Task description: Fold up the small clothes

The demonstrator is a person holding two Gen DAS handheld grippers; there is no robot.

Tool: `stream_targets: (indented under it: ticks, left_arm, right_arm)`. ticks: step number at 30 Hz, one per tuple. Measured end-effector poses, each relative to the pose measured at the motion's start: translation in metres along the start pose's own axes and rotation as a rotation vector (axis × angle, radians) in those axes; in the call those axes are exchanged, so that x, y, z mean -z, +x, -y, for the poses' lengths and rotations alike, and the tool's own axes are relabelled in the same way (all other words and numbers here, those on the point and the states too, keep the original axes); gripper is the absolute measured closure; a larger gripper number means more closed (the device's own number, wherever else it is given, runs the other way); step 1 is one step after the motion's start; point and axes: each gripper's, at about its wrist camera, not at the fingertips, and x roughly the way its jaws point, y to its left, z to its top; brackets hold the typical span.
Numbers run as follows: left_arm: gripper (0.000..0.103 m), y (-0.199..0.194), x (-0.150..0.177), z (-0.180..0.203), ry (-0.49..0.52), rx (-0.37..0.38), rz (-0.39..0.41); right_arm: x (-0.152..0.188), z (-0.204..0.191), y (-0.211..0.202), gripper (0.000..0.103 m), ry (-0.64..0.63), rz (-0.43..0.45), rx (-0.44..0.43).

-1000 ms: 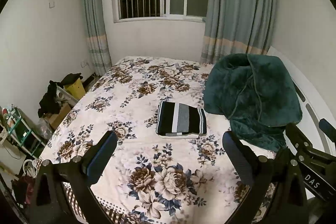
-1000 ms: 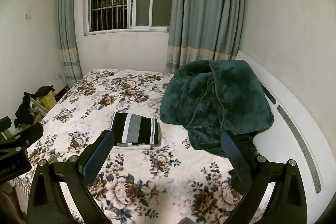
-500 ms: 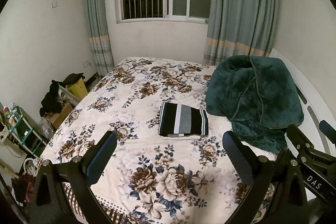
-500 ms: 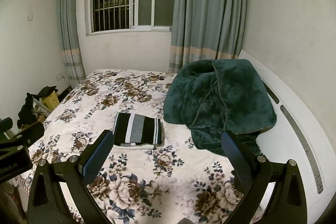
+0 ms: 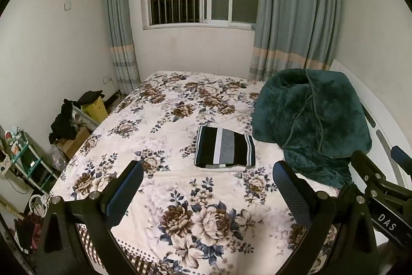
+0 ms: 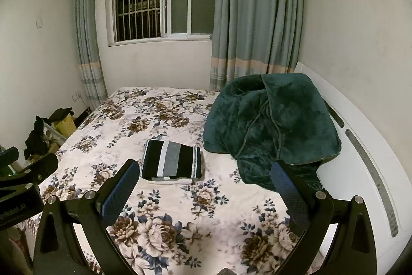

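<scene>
A folded garment with black, white and grey stripes (image 5: 224,149) lies flat on the floral bedspread (image 5: 164,125) near the bed's middle; it also shows in the right wrist view (image 6: 172,162). My left gripper (image 5: 207,181) is open and empty, held above the bed's near part, well short of the garment. My right gripper (image 6: 204,178) is open and empty, also back from the garment. The right gripper's body shows at the right edge of the left wrist view (image 5: 381,195).
A dark green plush blanket (image 5: 311,117) is heaped on the bed's right side, just right of the garment. The white headboard (image 6: 360,146) runs along the right wall. Boxes and dark clothes (image 5: 74,115) and a small rack (image 5: 23,159) stand on the floor at left.
Both grippers have drawn back and risen slightly, so the bed and garment sit a little lower and farther in view. The garment has not moved.
</scene>
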Motion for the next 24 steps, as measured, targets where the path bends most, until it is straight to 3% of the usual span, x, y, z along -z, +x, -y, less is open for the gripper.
stream_targets:
  ticks: [10, 24]
  left_arm:
    - [0.000, -0.001, 0.001, 0.002, -0.001, -0.001, 0.000]
    - [0.000, -0.012, 0.003, 0.005, 0.006, -0.002, 0.014]
  right_arm:
    - [-0.003, -0.006, -0.003, 0.000, 0.015, -0.020, -0.067]
    - [0.000, -0.005, -0.006, 0.000, 0.020, -0.015, -0.061]
